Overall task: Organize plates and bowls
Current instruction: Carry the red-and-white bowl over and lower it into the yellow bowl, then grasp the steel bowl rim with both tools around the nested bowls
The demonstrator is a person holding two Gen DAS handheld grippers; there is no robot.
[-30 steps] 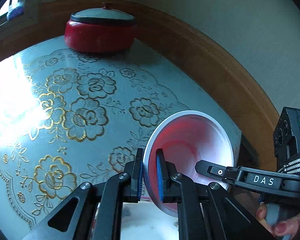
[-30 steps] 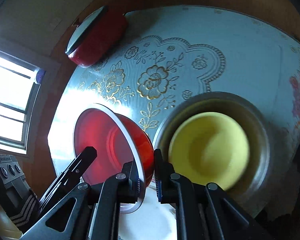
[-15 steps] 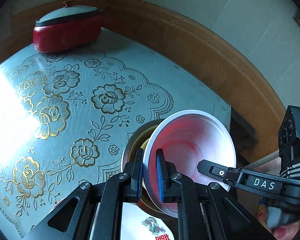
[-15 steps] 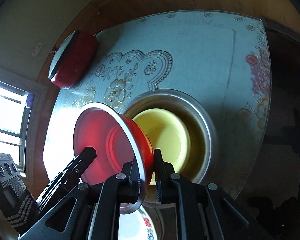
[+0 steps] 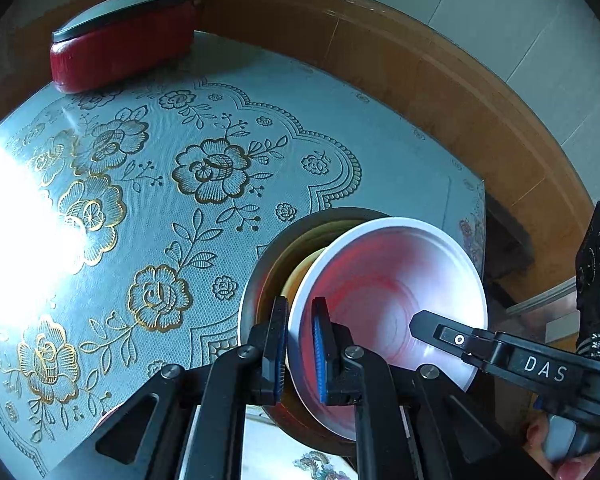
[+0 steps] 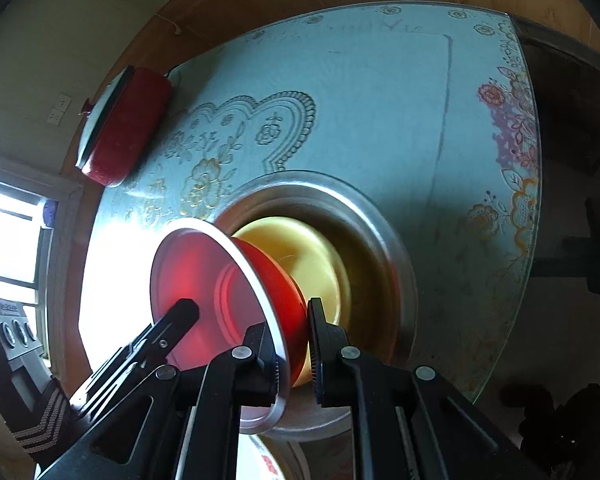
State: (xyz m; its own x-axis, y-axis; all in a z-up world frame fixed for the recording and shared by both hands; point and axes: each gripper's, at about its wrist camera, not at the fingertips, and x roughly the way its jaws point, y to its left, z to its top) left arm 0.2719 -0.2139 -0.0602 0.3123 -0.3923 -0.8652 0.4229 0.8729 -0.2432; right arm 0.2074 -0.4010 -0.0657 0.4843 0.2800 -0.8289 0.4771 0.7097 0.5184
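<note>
Here both tools pinch one red plastic bowl with a white rim [image 5: 384, 300]: the left gripper [image 5: 300, 354] clamps its near rim, the right gripper [image 6: 294, 354] its opposite wall. The bowl hangs tilted directly above the pale yellow bowl [image 6: 320, 256] nested in the wide steel basin [image 6: 380, 220], near the right edge of the glass-topped table [image 5: 400, 160]. Likely next: level it and lower; open room lies leftward.

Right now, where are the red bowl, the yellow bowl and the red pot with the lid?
red bowl [image 6: 204, 280]: right wrist view, on its inside wall.
yellow bowl [image 6: 304, 256]: right wrist view, on its inside.
red pot [image 5: 120, 52]: left wrist view, on its red side.
</note>
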